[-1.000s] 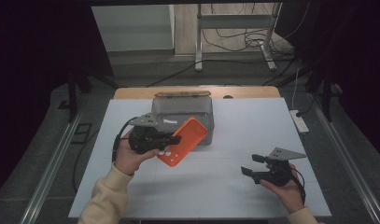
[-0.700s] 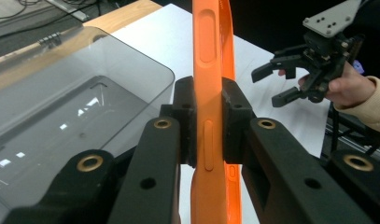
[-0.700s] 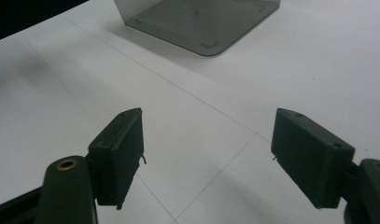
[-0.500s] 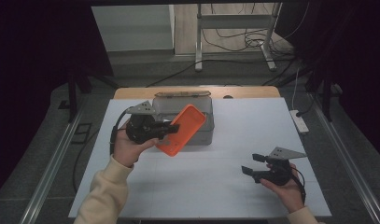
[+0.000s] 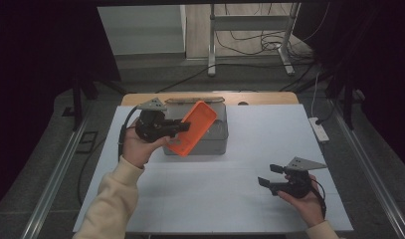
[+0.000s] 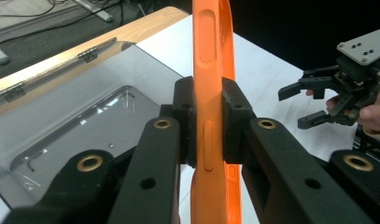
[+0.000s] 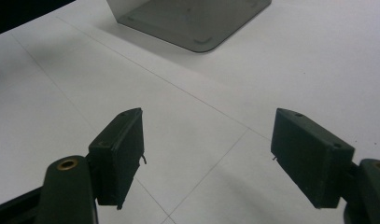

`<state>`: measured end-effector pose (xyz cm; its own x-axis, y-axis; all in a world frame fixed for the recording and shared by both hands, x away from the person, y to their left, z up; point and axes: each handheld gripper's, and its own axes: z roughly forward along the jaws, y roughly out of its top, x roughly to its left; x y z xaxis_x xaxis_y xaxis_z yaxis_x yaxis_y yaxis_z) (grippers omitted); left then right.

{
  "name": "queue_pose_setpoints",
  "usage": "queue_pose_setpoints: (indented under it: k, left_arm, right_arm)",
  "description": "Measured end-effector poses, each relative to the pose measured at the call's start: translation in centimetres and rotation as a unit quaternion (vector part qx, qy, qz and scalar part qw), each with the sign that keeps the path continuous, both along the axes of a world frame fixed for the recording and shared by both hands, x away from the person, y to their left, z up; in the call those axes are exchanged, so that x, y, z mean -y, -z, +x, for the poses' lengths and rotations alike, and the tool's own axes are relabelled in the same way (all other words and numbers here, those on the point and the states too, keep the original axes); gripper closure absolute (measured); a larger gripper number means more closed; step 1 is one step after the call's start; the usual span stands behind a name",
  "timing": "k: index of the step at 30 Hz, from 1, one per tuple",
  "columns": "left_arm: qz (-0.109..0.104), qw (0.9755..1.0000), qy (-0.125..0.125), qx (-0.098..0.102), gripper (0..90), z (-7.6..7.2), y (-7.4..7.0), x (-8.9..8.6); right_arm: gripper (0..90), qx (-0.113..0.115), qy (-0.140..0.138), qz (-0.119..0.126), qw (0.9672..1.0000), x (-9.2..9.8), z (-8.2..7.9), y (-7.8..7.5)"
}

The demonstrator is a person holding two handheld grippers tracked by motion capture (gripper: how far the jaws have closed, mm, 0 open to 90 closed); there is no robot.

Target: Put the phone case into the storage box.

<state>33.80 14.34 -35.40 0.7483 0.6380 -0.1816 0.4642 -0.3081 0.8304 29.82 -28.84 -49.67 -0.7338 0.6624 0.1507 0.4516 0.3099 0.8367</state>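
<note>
The orange case (image 5: 191,128) is up in the air over the grey box (image 5: 210,142), clear of the white table (image 5: 240,189), clamped in the left gripper (image 5: 182,127). In the left gripper view the two pads press on its opposite faces, so the case (image 6: 211,93) stands edge-on between the jaws with its side buttons facing the camera. A pinch across the thin dimension like this leaves most of its length free, which suits carrying it over and lowering it into something.

Its long axis runs slantwise in the high view: the far end points up and away toward the box's hinged back edge, the near end down toward the person. The open, hollow side seems to face up and to the right, though the angle makes that hard to be sure of.

The box (image 6: 85,116) sits beneath and just beyond the case, its smoky clear top showing a recessed floor. I judge the case is meant to go in or on it, which would explain holding it tilted above the box instead of flat.

The right gripper (image 5: 269,175) rests low near the table's right front, well apart from the case, jaws spread wide with nothing between them (image 7: 206,158); it looks parked, leaving the left hand room.
</note>
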Motion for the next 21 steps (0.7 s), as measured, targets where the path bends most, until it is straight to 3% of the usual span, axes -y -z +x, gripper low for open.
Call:
queue_pose_setpoints:
  k: [13, 21]
  left_arm:
    - [0.019, 0.9995, -0.022, -0.012, 79.5, 2.0, -0.1, 0.0]
    - [0.02, 0.9991, -0.035, -0.016, 79.5, 2.9, -0.2, -0.1]
  right_arm:
    - [25.1, -0.001, -0.001, 0.002, 1.0, 0.0, 0.1, 0.1]
    - [24.3, -0.001, 0.002, -0.001, 1.0, 0.0, 0.1, 0.1]
